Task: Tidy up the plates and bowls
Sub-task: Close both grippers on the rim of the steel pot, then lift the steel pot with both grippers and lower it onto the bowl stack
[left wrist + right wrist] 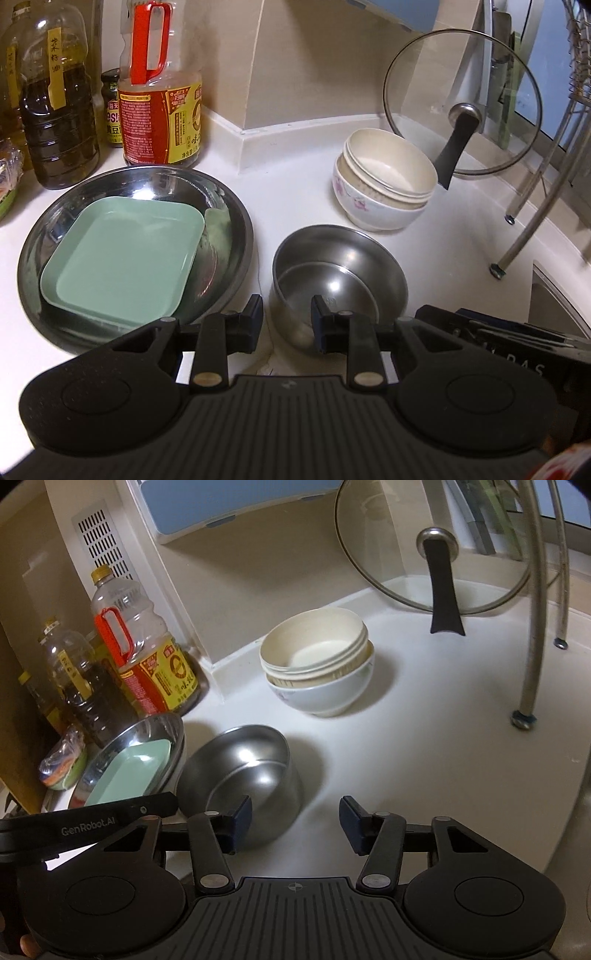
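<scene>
A steel bowl point(343, 266) stands on the white counter point(295, 199) in front of both grippers. My left gripper point(287, 319) straddles its near-left wall, one finger inside and one outside, with its jaws narrowed onto the wall. My right gripper point(295, 819) stands open just right of the steel bowl point(240, 760), with only bare counter between its fingers. To the left, a green square plate point(122, 258) lies in a wide steel basin point(44, 240). Behind, cream bowls sit nested in a white floral bowl point(384, 177), and the same stack of bowls point(317, 657) shows in the right wrist view.
Oil and sauce bottles point(159, 92) crowd the back left corner. A glass pot lid point(461, 103) leans against the back wall at the right. Metal rack legs point(524, 236) stand on the counter at the right, and beyond them is the sink edge point(554, 295).
</scene>
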`<state>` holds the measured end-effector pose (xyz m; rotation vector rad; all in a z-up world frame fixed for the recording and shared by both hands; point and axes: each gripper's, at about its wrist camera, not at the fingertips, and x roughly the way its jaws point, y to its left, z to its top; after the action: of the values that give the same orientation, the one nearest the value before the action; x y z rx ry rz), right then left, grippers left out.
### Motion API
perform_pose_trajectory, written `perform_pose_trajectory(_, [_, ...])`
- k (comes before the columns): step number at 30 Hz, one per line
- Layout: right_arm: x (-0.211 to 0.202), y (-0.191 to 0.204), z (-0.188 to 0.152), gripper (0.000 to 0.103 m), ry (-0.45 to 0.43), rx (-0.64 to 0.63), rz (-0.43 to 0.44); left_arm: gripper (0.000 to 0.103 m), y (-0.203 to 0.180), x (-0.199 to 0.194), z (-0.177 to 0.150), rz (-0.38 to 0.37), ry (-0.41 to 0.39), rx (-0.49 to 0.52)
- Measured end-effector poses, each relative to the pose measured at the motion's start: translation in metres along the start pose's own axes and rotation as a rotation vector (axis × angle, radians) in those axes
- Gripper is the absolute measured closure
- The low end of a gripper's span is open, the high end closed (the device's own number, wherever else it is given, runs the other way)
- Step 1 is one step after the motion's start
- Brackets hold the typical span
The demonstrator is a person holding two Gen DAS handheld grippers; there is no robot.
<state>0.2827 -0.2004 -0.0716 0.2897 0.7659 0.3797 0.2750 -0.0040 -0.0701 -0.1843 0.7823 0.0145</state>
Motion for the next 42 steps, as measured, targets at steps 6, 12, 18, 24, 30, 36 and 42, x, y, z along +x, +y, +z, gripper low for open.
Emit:
perform_pose_trajectory(6, [0.021, 0.002, 0.009, 0.06, 0.008, -0.003, -0.001, 0.079, 0.001, 0.017, 0.008, 0.017, 0.025, 0.004])
perform_pose_trajectory(12, [0.036, 0.002, 0.012, 0.071, 0.02, -0.01, -0.004, 0.079, 0.003, 0.031, 0.01, 0.015, 0.049, 0.011])
perform_pose_trajectory(18, [0.044, 0.003, 0.014, 0.082, 0.032, -0.016, 0.0, 0.087, 0.003, 0.038, 0.013, 0.007, 0.059, 0.03])
perform_pose_trajectory(24, [0.047, 0.004, 0.014, 0.09, 0.033, -0.025, 0.006, 0.093, 0.004, 0.042, 0.015, -0.012, 0.065, 0.037])
perform_pose_trajectory(30, [0.048, 0.006, 0.015, 0.091, 0.033, -0.033, 0.0, 0.093, 0.002, 0.041, 0.015, -0.01, 0.062, 0.063])
perform_pose_trajectory(36, [0.044, 0.005, 0.016, 0.092, 0.034, -0.032, -0.003, 0.094, 0.0, 0.035, 0.018, -0.019, 0.051, 0.075])
perform_pose_trajectory(42, [0.034, 0.006, 0.02, 0.093, 0.025, -0.017, 0.0, 0.094, -0.002, 0.024, 0.022, -0.043, 0.034, 0.087])
